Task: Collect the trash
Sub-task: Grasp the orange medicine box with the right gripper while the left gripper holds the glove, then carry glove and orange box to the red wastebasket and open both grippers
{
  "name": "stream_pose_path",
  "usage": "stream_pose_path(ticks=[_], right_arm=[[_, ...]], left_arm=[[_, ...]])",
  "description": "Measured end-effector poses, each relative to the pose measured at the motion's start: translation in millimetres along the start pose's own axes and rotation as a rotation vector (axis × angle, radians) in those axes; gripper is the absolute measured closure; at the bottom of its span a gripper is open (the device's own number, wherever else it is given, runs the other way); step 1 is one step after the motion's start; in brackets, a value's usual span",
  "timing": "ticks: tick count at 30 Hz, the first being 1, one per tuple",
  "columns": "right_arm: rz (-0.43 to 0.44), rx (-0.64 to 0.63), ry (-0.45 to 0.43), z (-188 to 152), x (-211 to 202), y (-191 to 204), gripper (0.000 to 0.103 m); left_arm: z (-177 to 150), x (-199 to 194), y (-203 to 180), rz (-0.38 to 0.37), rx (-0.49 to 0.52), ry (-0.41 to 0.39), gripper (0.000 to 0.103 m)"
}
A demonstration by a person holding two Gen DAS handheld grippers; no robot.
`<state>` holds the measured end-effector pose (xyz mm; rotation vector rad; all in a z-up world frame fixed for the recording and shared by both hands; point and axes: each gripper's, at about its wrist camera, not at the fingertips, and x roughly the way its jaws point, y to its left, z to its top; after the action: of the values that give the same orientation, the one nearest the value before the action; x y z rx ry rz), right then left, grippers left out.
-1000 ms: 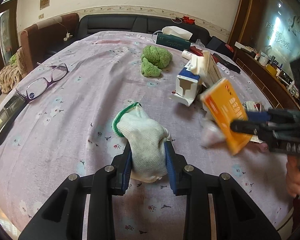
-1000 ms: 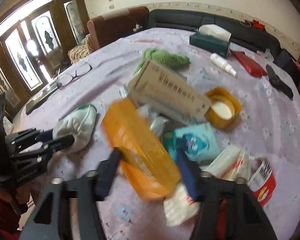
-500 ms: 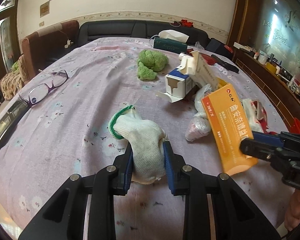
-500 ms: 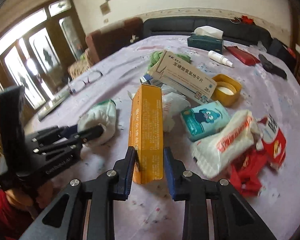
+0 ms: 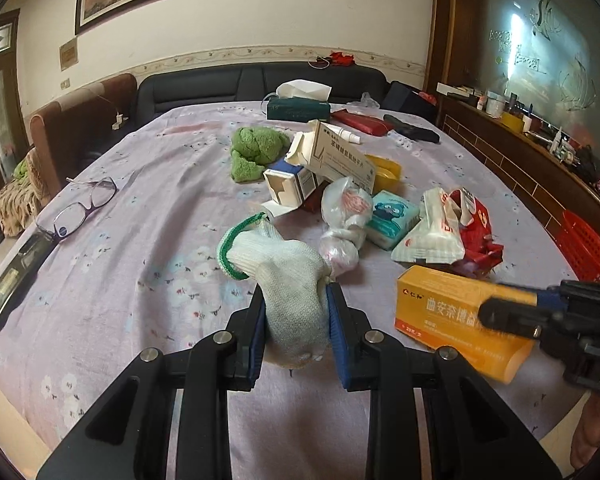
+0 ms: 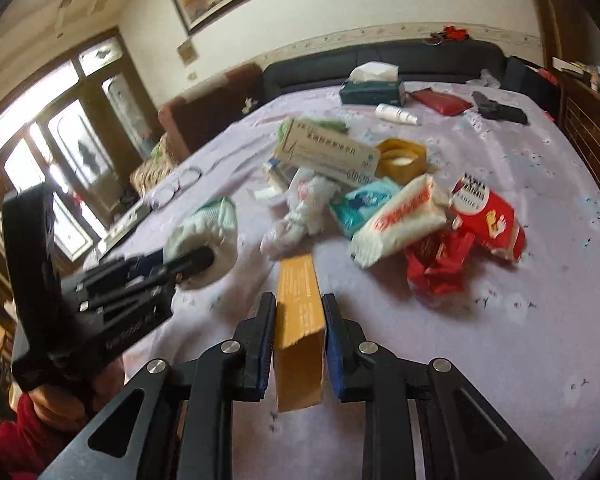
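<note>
Both grippers [image 5: 296, 324] [image 6: 300, 332] clamped, tilted downward

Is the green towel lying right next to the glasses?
No, the green towel lies well apart from the glasses, beside the pile of boxes.

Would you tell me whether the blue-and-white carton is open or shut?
Open: the blue-and-white carton shows its hollow end, its flap lying loose on the tablecloth.

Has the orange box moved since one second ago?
Yes. In the left wrist view the orange box went from beside the white carton down toward the table's near edge.
</note>
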<state>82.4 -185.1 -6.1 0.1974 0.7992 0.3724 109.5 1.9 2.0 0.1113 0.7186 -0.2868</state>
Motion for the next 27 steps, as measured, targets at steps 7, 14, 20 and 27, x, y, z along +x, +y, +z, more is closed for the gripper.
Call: stream_pose_path(ticks=[7, 14, 20, 27], right_arm=[[-0.049, -0.028, 0.064, -20, 13, 6, 0.077], [-0.021, 0.051, 0.0, -18, -11, -10, 0.078], [-0.03, 0.137, -0.106, -15, -53, -35, 0.078], [-0.135, 0.299, -0.26, -23, -128, -102, 0.078]], left_arm=[[-4, -6, -3, 0.002, 0.007, 0.002, 0.076], [1, -18, -18, -0.04, 0.046, -0.018, 0.076], [15, -24, -58, -0.128, 0.125, -0.012, 0.076], [41, -25, -146, -0.294, 0.258, -0.012, 0.076]])
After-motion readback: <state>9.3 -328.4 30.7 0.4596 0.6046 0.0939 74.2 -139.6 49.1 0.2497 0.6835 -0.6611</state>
